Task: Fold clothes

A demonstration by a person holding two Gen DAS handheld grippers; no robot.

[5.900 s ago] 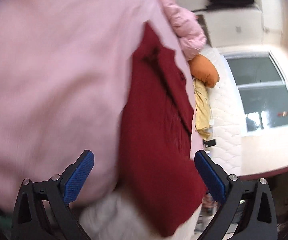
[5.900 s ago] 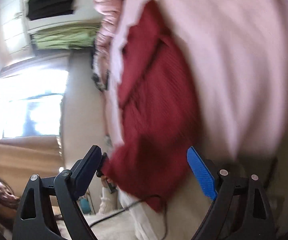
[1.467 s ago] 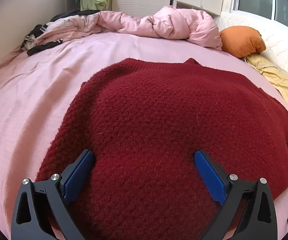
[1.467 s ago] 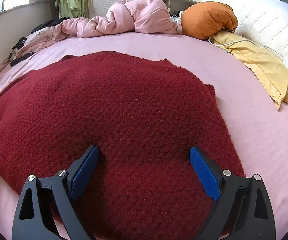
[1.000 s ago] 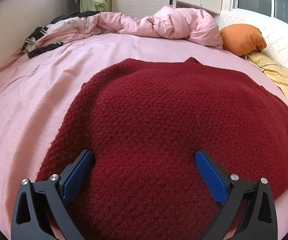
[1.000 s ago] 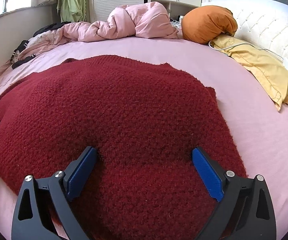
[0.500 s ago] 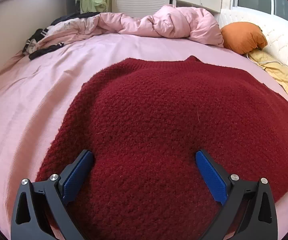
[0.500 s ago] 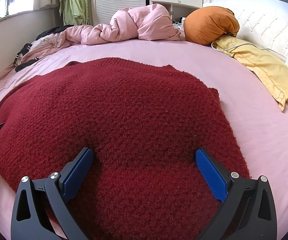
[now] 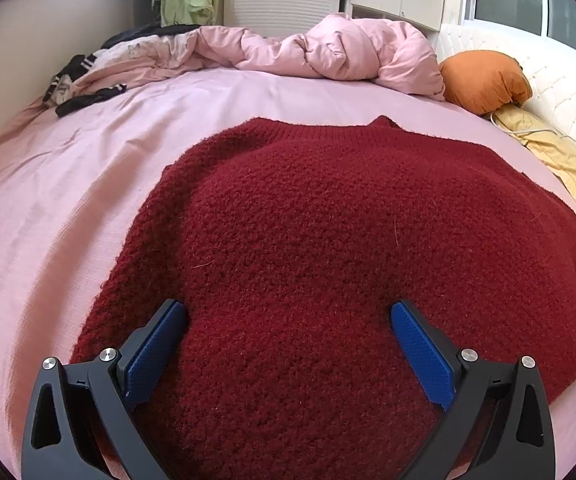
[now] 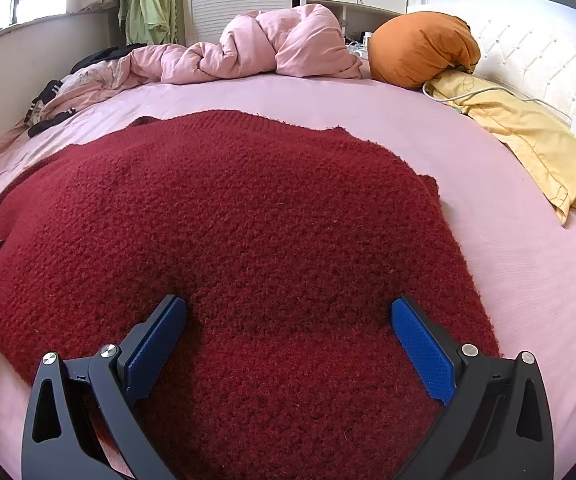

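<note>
Tumbling a few seconds ago, the red sweater (image 9: 328, 240) now lies spread flat on the bed (image 9: 48, 200), short of the orange pillow (image 9: 484, 80). Left hand-held gripper (image 9: 288, 332) and right hand-held gripper (image 10: 288, 328) gape wide, empty, over its near hem; no fold shows.

Pink bed (image 9: 88, 168) w/ red sweater (image 9: 328, 240), duvet (image 9: 328, 52), pillows (image 10: 420, 48).

sweater (image 9: 328, 248): 1 | orange pillow (image 10: 420, 50): 1 | yellow pillow (image 10: 528, 136): 1 | pink duvet (image 9: 328, 52): 1
</note>
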